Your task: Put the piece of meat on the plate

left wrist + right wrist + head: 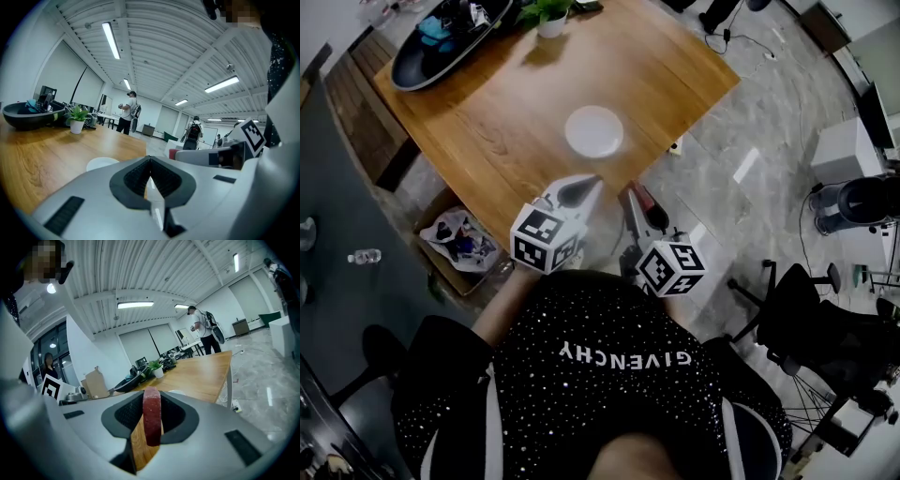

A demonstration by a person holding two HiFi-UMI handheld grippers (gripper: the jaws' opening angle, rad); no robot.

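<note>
Head view showed the person standing at the near edge of a wooden tabletop [516, 122], one tool in each hand, both pointing forward and slightly down. The right tool [639, 199] hung just off the tabletop's edge, over the grey floor. In the right gripper view its jaws were partly closed and clamped on the piece of meat [151, 418], a dark red slab standing on edge between the pads. The left tool [579, 190] sat just beside it over the tabletop's near edge. Its jaws were drawn together to a thin slit, with nothing between them.

The white plate [593, 130] lay empty on the tabletop ahead of both tools, apart from them. A black boat-shaped bowl [441, 47] of odds and ends and a potted plant [548, 14] stood well beyond it at the far side.

By my judgement, the step in hand was the carry: the meat was gripped and lifted but not yet over the plate. The next move would call for bringing the right tool forward and a little left until the meat hung above the plate's middle. It would then need lowering close and the jaws spreading, so the slab could tip flat rather than drop.

For writing, the person's black speckled shirt [623, 354] read "GIVENCHY" in white capitals, upside down to the camera. Each tool's cube bore only black-and-white square markers, with no legible words.
</note>
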